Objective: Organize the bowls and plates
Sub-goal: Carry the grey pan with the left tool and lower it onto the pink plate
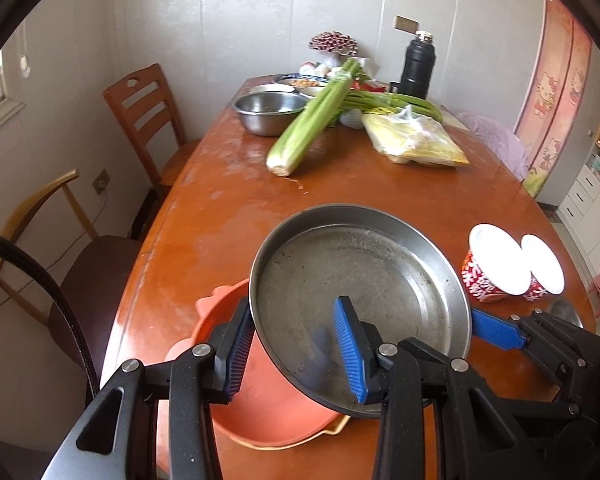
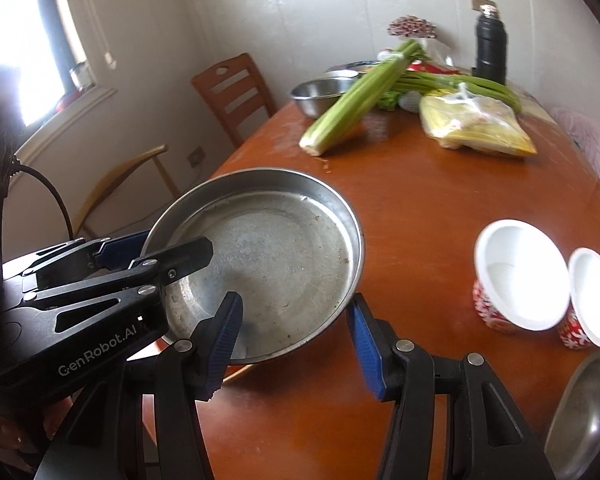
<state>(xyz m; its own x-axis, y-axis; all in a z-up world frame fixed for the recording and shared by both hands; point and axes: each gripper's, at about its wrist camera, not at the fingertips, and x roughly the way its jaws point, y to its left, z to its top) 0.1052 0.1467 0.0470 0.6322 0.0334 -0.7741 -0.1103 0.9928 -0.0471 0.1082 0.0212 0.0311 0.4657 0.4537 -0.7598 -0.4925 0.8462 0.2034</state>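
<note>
A round steel plate [image 1: 352, 280] is held tilted above an orange plastic dish [image 1: 268, 412] near the table's front left edge. My left gripper [image 1: 296, 360] straddles the plate's near-left rim with a wide gap, one finger inside and one outside. My right gripper [image 2: 296, 344] straddles its near-right rim [image 2: 340, 304] the same way. Both look open around the rim. The plate also shows in the right wrist view [image 2: 272, 256]. Two white bowls with red patterned sides [image 2: 520, 276] [image 2: 592, 300] lie to the right. Another steel plate [image 2: 584, 412] sits at the lower right.
A wooden oval table [image 1: 228, 208] holds celery [image 1: 316, 120], a steel bowl [image 1: 268, 110], a yellow bag [image 1: 416, 140], a black flask [image 1: 418, 64] and dishes of food at the far end. Chairs [image 1: 148, 112] stand along the left side.
</note>
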